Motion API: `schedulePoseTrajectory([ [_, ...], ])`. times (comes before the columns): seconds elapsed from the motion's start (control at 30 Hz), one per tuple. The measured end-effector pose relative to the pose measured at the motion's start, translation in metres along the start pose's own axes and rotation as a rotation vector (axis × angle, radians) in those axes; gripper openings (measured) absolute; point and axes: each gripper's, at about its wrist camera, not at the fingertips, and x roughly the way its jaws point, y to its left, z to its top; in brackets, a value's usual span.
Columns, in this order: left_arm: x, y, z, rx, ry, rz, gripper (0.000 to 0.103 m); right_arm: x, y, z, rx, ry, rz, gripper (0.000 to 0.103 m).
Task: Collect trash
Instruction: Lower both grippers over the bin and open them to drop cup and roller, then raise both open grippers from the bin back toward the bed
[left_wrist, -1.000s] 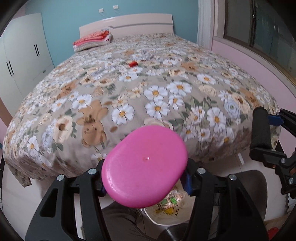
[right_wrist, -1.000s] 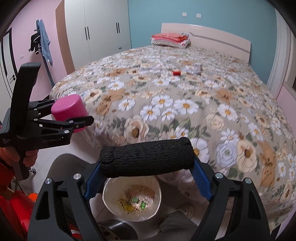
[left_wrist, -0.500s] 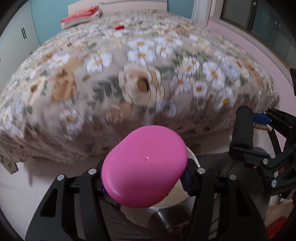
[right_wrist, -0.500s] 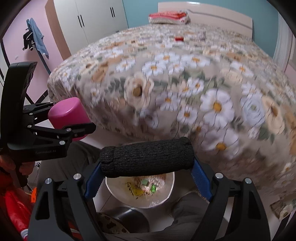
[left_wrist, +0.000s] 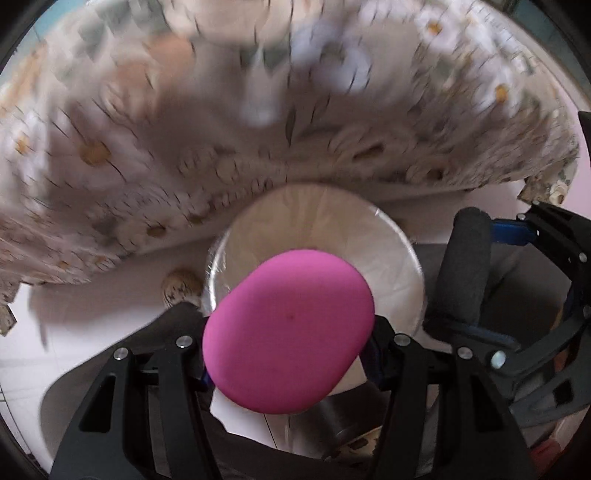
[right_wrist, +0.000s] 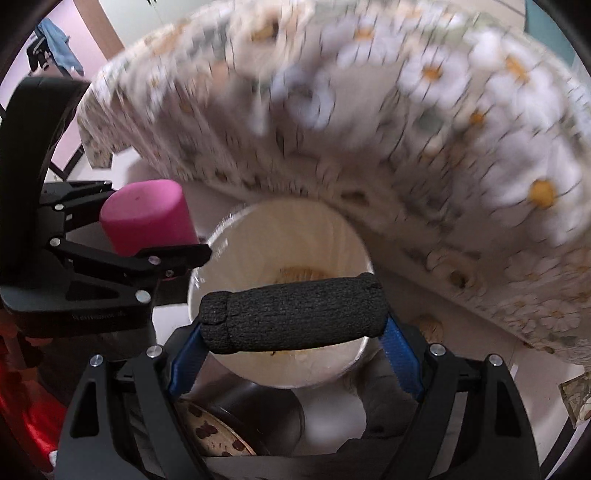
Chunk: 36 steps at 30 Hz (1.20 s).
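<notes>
A pink plastic cup is squeezed oval between the fingers of my left gripper, bottom towards the camera. In the right wrist view the same pink cup and left gripper hang by the left rim of a white bag-lined bin. My right gripper is shut on a black fabric-covered roll, held crosswise over the bin's mouth. The left wrist view shows that roll right of the bin. Brownish trash lies in the bin.
The bin stands on a pale floor against the flowered bed cover, which hangs down just behind it. A small round thing lies on the floor by the bin. A patterned slipper and something red sit low left.
Both grippers have sunk and tipped downward, from facing across the bed to facing the bin, which now looks much larger. Each keeps its hold, on the pink cup and on the black roll.
</notes>
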Motion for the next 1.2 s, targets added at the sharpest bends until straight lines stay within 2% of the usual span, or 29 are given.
schedulePoseTrajectory([
  [0.37,0.087,0.008,0.012,-0.025,0.159,0.017,0.059,0.089,0.008,0.005,-0.066,0.205,-0.04,0.086],
  [0.53,0.118,0.022,0.015,-0.085,0.238,0.007,0.059,0.117,-0.003,0.007,-0.021,0.255,-0.024,0.086],
  [0.8,0.158,0.022,0.012,-0.169,0.366,-0.08,0.059,0.158,-0.02,-0.002,0.091,0.348,0.035,0.086],
  [1.03,0.177,0.023,0.012,-0.231,0.424,-0.08,0.06,0.165,-0.01,0.002,0.06,0.325,-0.016,0.086],
  [1.2,0.177,0.026,0.013,-0.229,0.438,-0.063,0.061,0.166,-0.008,0.005,0.053,0.32,-0.033,0.088],
])
